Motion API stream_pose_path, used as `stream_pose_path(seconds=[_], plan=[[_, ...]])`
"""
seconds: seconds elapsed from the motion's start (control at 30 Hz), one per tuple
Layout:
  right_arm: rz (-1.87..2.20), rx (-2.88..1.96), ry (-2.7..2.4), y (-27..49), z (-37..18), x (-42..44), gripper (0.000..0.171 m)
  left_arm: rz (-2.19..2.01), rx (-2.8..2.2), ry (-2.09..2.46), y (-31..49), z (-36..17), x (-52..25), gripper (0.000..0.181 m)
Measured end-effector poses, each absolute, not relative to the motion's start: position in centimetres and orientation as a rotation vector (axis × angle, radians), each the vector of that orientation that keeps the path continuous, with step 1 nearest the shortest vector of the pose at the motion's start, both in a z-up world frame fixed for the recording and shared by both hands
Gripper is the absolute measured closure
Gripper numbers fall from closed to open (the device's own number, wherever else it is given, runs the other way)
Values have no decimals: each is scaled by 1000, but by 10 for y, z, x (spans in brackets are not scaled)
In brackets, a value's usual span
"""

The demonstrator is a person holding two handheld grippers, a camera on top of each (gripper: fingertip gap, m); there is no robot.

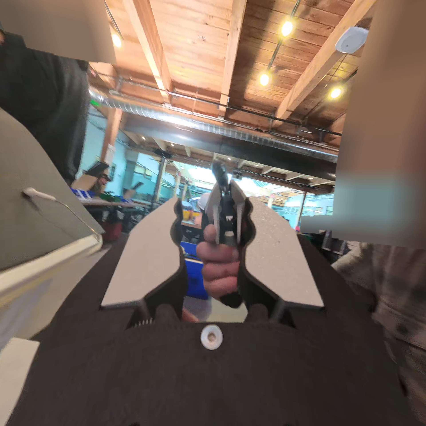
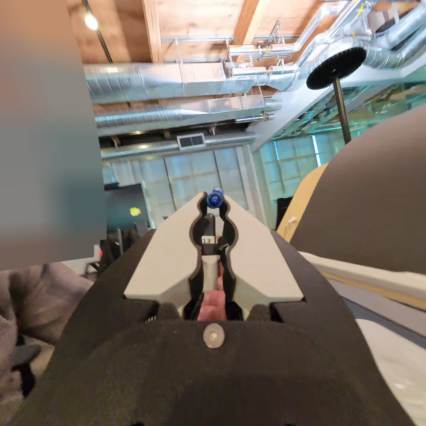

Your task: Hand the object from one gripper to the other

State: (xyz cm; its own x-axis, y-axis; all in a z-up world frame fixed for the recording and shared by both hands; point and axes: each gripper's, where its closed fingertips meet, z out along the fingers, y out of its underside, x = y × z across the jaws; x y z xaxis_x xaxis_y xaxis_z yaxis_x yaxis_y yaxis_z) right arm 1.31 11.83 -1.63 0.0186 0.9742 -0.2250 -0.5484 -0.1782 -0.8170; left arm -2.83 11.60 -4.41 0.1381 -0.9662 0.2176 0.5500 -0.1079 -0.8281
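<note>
two grippers face each other, both tilted up toward the wooden ceiling (image 1: 196, 46). your right gripper (image 2: 213, 202) has its fingers nearly together, pinching a small blue object (image 2: 214, 200) at the very tips; it looks like a marker or pen seen end-on, though its kind cannot be told for certain. your left gripper (image 1: 213, 207) has its fingers spread with nothing between them. through that gap, in the left wrist view, you see the right gripper head-on, gripped by a hand (image 1: 219, 265), with a dark blurred item (image 1: 219, 173) sticking up from its tips. in the right wrist view the left gripper's camera body (image 2: 208, 224) shows in the gap just below the blue object, with fingers (image 2: 211, 302) lower down. around you: silver ducts (image 2: 161, 80) overhead, ceiling lamps (image 1: 287, 28), a black round disc on a pole (image 2: 336, 66) at the right, and a grey curved panel (image 1: 34, 196) with a white cable close on the left.
</note>
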Motion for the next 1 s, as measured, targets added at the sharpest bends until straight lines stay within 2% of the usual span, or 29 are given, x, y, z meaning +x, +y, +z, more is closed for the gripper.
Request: stream_pose_path(seconds=[0.27, 0.37, 0.7, 0.73, 0.8, 0.9, 1.0], plan=[[1644, -925, -522, 111, -30, 0, 165, -1273, -960, 479, 116, -36, -30, 151], [1667, -926, -488, 113, -36, -2, 164, -1255, -947, 480, 112, -33, -29, 166], [1661, -940, -489, 113, -44, -9, 162, -1232, -973, 500, 110, -28, -29, 169], [1636, -971, -503, 116, -47, -10, 159, -1195, -991, 516, 112, -28, -29, 169], [1572, -1004, -542, 123, -51, -10, 141, -1097, -1008, 557, 114, -25, -33, 170], [1318, -1111, -683, 137, -60, -9, 134, -918, -1090, 646, 121, -25, -37, 169], [1117, -1109, -800, 135, -49, -4, 137, -740, -1192, 818, 123, -37, -32, 169]])
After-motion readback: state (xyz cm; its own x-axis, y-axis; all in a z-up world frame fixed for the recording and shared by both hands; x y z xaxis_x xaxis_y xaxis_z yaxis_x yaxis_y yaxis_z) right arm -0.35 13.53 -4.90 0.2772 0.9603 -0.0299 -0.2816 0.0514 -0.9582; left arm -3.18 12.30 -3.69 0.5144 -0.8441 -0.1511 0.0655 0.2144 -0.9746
